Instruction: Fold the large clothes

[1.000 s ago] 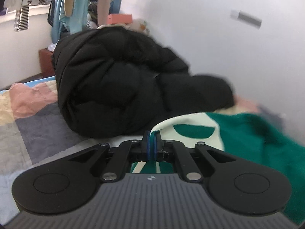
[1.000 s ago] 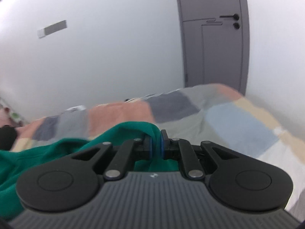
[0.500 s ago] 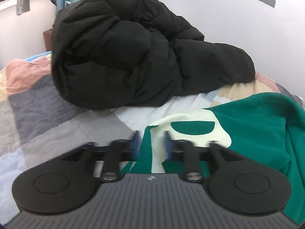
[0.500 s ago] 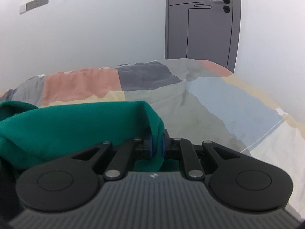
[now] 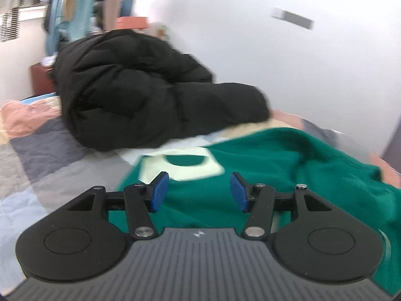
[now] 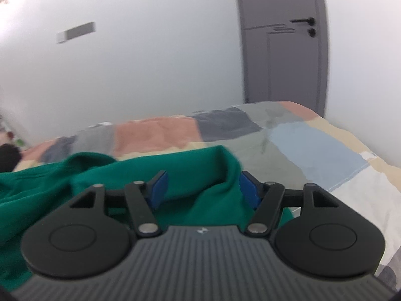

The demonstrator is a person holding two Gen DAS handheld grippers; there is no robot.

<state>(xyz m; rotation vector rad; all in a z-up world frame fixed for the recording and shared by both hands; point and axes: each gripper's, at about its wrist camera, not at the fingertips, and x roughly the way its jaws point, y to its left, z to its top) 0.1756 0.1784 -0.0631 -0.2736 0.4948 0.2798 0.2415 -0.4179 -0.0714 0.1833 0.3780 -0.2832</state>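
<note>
Two hand-held grippers — left (image 5: pixel 199 192), right (image 6: pixel 201 192) — jaws opening, gripping nothing (one green garment (image 5: pixel 288 160) beneath).

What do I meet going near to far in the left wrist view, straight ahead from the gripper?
Left gripper, jaws opening → green sweatshirt with pale patch → rolled black puffer coat → hanging clothes against the far wall.

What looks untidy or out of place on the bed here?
The green sweater lies rumpled, with a raised fold standing between the right gripper's opening jaws. A bulky black coat sits heaped behind it on the patchwork quilt.
</note>
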